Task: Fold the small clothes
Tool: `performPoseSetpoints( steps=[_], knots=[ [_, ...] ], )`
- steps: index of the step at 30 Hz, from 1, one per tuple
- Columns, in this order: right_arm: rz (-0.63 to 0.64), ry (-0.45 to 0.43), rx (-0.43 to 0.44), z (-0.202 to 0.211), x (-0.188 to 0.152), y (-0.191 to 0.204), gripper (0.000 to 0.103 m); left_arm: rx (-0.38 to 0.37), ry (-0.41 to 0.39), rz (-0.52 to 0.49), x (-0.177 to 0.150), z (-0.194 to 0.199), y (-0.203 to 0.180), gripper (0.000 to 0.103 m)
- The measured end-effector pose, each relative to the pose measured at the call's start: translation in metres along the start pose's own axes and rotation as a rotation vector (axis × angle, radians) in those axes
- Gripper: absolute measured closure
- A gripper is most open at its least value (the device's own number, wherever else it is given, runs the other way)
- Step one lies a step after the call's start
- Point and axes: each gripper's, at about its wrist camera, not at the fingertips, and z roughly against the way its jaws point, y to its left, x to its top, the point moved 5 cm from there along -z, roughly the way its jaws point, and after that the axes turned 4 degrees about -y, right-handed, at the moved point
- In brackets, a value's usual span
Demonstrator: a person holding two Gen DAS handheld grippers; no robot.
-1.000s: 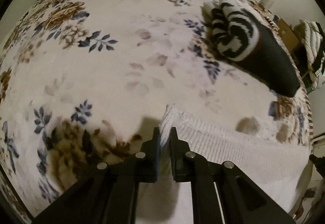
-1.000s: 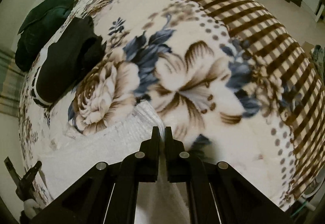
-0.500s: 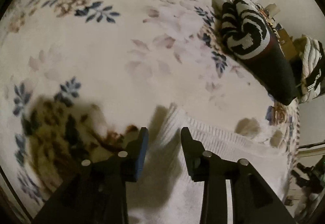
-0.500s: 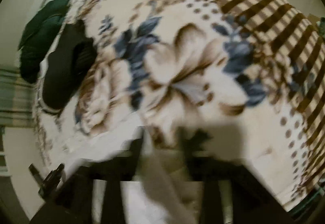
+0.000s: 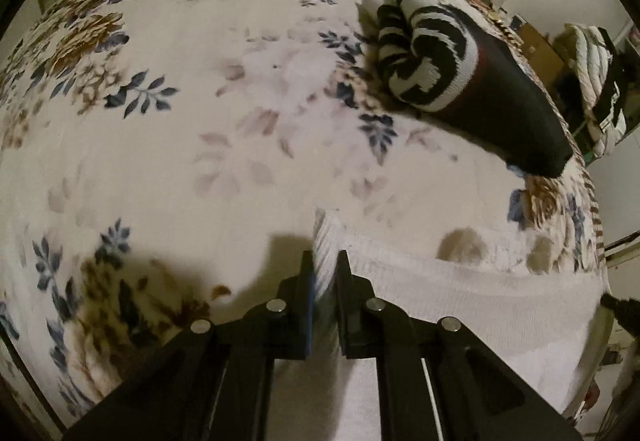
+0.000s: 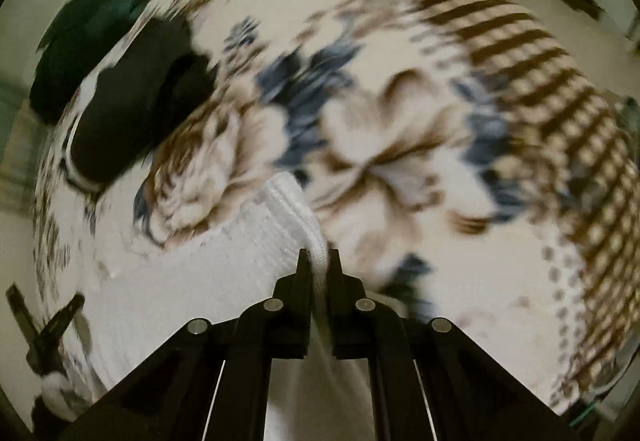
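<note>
A white knitted garment (image 5: pixel 460 305) lies on the flowered blanket (image 5: pixel 224 129) at the near edge. My left gripper (image 5: pixel 325 261) is shut on its left corner, the ribbed edge pinched between the jaws. My right gripper (image 6: pixel 319 259) is shut on the white garment's (image 6: pixel 224 265) right corner in the right wrist view, which is blurred by motion.
A folded black garment with a black-and-white striped part (image 5: pixel 452 73) lies on the blanket at the far right; it shows as a dark shape (image 6: pixel 132 113) in the right wrist view. A dark green bundle (image 6: pixel 88 37) lies beyond it. The blanket's striped border (image 6: pixel 520 53) marks the bed edge.
Both grippers were shut on the white garment, opened half a second ago, and are now shut on its corners again. The right wrist view is moving.
</note>
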Motion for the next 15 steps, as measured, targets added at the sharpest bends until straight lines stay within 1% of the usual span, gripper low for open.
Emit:
performPoseSetpoints(
  steps=[2, 4, 7, 8, 10, 12, 13, 14, 15],
  knots=[
    [-0.02, 0.011, -0.029, -0.006, 0.002, -0.006, 0.096, 0.016, 0.015, 0.013, 0.003, -0.013, 0.005, 0.096],
    [-0.051, 0.031, -0.044, -0.02, 0.001, -0.012, 0.096, 0.036, 0.048, 0.003, 0.0, -0.029, 0.009, 0.096],
    [-0.041, 0.047, -0.066, -0.038, -0.004, -0.011, 0.096, 0.038, 0.1, -0.015, -0.002, -0.045, 0.012, 0.095],
    [-0.04, 0.056, -0.068, -0.043, -0.004, -0.011, 0.096, 0.037, 0.103, -0.014, -0.001, -0.045, 0.013, 0.093],
    [-0.057, 0.102, -0.027, -0.05, -0.009, -0.012, 0.096, 0.037, 0.108, -0.011, 0.001, -0.037, 0.012, 0.092],
    [-0.103, 0.136, 0.03, -0.049, -0.013, -0.016, 0.082, 0.042, 0.106, -0.018, 0.001, -0.021, 0.009, 0.091],
    [-0.132, 0.139, 0.072, -0.042, -0.017, -0.02, 0.059, 0.05, 0.093, -0.026, 0.002, -0.013, 0.006, 0.091],
    [-0.153, 0.124, 0.105, -0.034, -0.02, -0.023, 0.044, 0.07, 0.074, -0.04, 0.002, -0.002, 0.002, 0.079],
    [-0.178, 0.103, 0.126, -0.024, -0.024, -0.028, 0.038, 0.121, 0.051, -0.07, 0.001, 0.011, -0.003, 0.069]
  ],
)
